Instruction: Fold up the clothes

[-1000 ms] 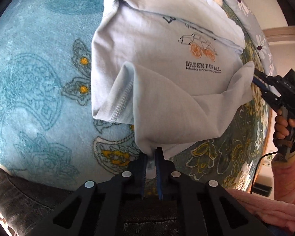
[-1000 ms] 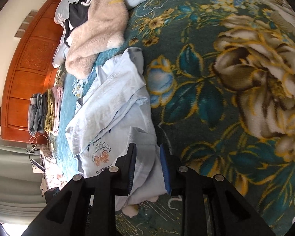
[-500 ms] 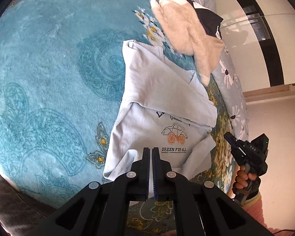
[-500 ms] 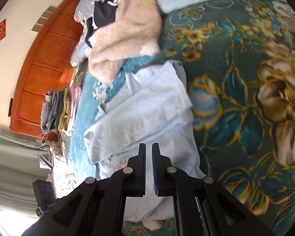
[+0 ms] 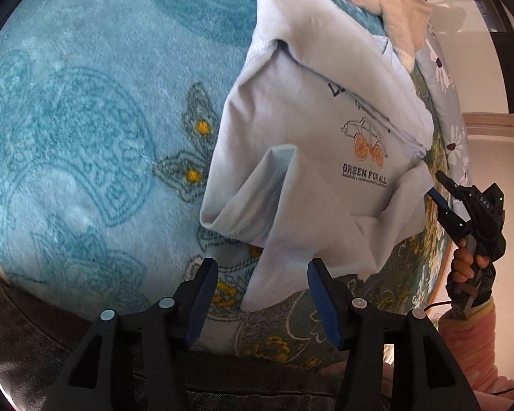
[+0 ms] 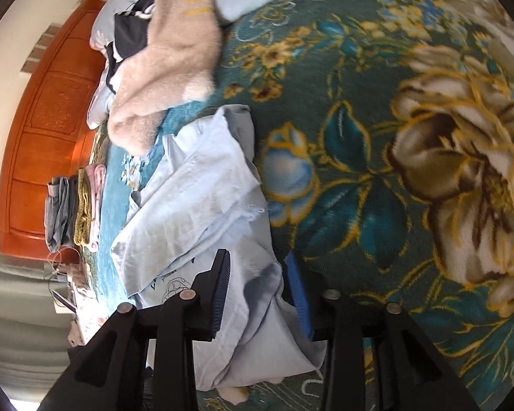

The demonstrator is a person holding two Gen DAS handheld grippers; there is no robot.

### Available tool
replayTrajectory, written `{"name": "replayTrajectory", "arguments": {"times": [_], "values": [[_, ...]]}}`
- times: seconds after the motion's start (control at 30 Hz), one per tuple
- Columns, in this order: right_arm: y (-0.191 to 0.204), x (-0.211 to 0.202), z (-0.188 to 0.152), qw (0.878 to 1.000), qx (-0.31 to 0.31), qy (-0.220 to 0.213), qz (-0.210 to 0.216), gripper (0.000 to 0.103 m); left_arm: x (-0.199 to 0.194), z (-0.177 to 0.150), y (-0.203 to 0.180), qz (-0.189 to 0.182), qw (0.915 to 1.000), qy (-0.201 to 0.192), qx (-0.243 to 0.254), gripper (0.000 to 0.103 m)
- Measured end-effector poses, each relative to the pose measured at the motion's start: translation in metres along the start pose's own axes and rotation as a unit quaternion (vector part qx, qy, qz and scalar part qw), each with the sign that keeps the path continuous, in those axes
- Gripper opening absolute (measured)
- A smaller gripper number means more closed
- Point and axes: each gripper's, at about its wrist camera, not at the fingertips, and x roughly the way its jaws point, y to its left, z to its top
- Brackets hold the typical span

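The pale blue cotton T-shirt (image 5: 311,130) lies half-folded on the teal floral bed blanket (image 5: 85,120), its length running away from both grippers. Left gripper (image 5: 262,294) and right gripper (image 6: 258,291) have just been opening, jaws loosely straddling the near hem corners, gripping nothing.

Left wrist view: set just behind the left gripper (image 5: 262,294), angled steeply down, close over the near corner of the pale blue T-shirt (image 5: 311,157). Faces along the shirt toward the beige fleece (image 5: 397,10) beyond it; right gripper (image 5: 440,191) seen at the shirt's right edge.

Right wrist view: set just behind the right gripper (image 6: 257,291), angled down, close over the shirt's (image 6: 195,205) opposite side. Looks across the shirt toward the wooden headboard (image 6: 48,130) and folded stack (image 6: 75,212).

Shared between views: the shirt with its car print, the fleece (image 6: 164,78) past it, floral blanket (image 6: 377,137) beside the shirt.
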Motion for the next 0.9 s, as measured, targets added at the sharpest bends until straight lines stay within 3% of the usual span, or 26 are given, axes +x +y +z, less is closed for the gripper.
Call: {"name": "replayTrajectory", "arguments": {"times": [0.1,0.27,0.3,0.33,0.37,0.43,0.57,0.7,0.8,0.9], "values": [[-0.003,0.008,0.0,1.0,0.006,0.007,-0.003,0.038,0.013,-0.004,0.001,-0.007,0.9996,0.028,-0.002,0.06],[-0.004,0.016,0.0,1.0,0.023,0.007,0.018,0.038,0.017,-0.006,-0.007,0.005,0.999,0.04,0.018,0.058],[-0.004,0.015,-0.001,0.999,0.027,0.006,0.026,0.033,0.019,-0.007,-0.011,0.015,0.9985,0.044,0.028,0.052],[-0.002,0.015,-0.002,0.999,0.028,0.006,0.032,0.019,0.021,-0.009,-0.014,0.025,0.9978,0.048,0.037,0.033],[0.0,0.014,-0.004,0.999,0.025,0.01,0.032,0.011,0.023,-0.011,-0.017,0.033,0.9972,0.052,0.043,0.022],[0.005,0.009,-0.006,0.999,0.016,0.015,0.032,0.005,0.025,-0.015,-0.021,0.045,0.996,0.055,0.055,0.012],[0.013,-0.008,-0.014,0.999,0.006,0.011,0.051,0.004,0.004,-0.019,-0.026,0.03,0.9978,0.012,0.058,0.005],[0.02,-0.035,-0.018,0.995,0.009,-0.011,0.096,0.004,-0.04,-0.027,-0.025,-0.036,0.9973,-0.053,0.034,0.004],[0.029,-0.058,-0.02,0.991,0.004,-0.031,0.129,0.004,-0.083,-0.036,-0.029,-0.077,0.9901,-0.112,0.036,0.004],[0.041,-0.085,-0.023,0.985,-0.01,-0.056,0.16,0.004,-0.131,-0.037,-0.044,-0.107,0.9774,-0.177,0.044,0.004]]}}
